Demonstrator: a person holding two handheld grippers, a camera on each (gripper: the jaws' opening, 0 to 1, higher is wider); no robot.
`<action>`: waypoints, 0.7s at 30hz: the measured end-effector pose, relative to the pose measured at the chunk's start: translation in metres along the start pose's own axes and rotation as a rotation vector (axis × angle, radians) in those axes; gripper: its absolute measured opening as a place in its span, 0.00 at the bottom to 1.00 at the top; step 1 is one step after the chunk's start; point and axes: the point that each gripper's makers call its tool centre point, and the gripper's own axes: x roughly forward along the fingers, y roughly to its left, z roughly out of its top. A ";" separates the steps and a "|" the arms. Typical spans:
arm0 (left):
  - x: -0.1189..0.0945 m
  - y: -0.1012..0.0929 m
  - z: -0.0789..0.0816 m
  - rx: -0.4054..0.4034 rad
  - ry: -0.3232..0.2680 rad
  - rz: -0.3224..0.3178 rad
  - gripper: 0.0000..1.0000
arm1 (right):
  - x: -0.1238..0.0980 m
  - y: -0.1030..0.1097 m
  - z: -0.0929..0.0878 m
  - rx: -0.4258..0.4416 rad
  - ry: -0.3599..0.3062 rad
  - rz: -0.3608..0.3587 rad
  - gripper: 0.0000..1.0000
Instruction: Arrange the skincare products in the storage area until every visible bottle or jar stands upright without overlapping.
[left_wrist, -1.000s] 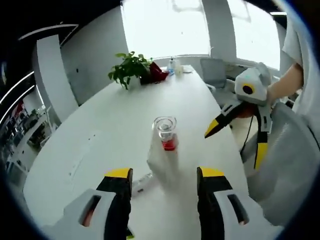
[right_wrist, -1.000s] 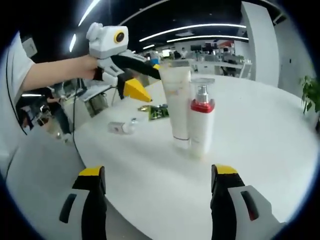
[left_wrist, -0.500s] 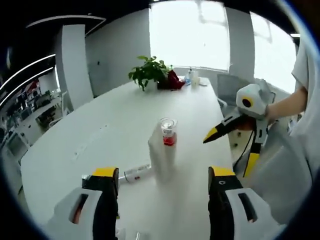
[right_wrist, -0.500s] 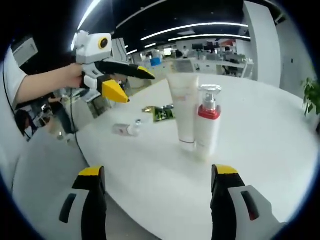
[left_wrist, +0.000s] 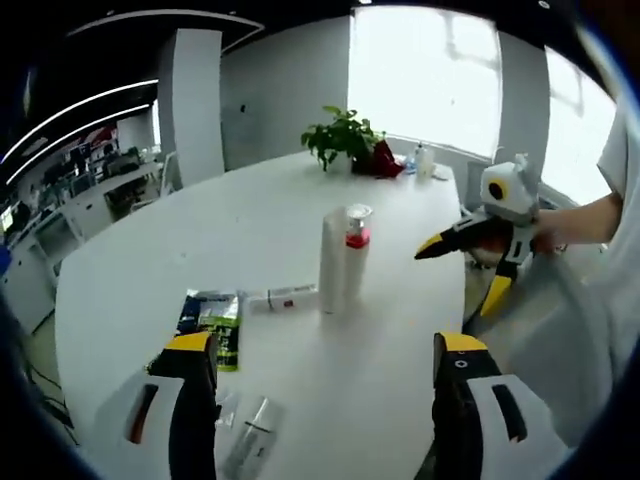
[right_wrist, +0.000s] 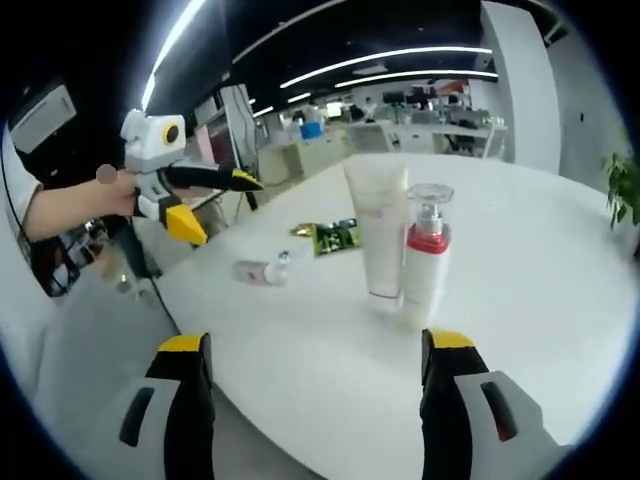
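Containers first: a white tube (right_wrist: 376, 228) stands upright on its cap, touching a pump bottle (right_wrist: 427, 252) with a red collar and clear cap, also upright; their contents cannot be told. In the left gripper view the same tube (left_wrist: 333, 262) and pump bottle (left_wrist: 355, 250) stand mid-table, with a small tube (left_wrist: 288, 298) lying flat just beside them. Green sachets (left_wrist: 213, 321) lie flat nearer the camera, and a small clear bottle (left_wrist: 254, 434) lies on its side near the table edge. The right gripper view shows that small clear bottle (right_wrist: 262, 270) and the sachets (right_wrist: 334, 236) to the left of the upright pair.

Left gripper (left_wrist: 318, 362): jaws spread wide, nothing between them, hovering over the white table (left_wrist: 180, 235). Right gripper (right_wrist: 312, 362): jaws likewise spread and empty, at the table edge (right_wrist: 300, 440).

Open room: bare tabletop lies all around the upright pair, out to a potted plant (left_wrist: 343, 136) at the far end.
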 end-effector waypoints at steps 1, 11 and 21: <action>-0.005 0.002 -0.004 -0.017 -0.001 0.013 0.84 | 0.000 0.000 0.002 0.001 -0.004 -0.002 0.85; -0.045 0.013 -0.032 -0.142 -0.034 0.097 0.87 | 0.004 0.006 0.010 0.014 -0.019 0.001 0.84; -0.076 0.008 -0.056 -0.220 -0.045 0.167 0.91 | 0.000 0.019 0.011 0.015 -0.022 0.000 0.84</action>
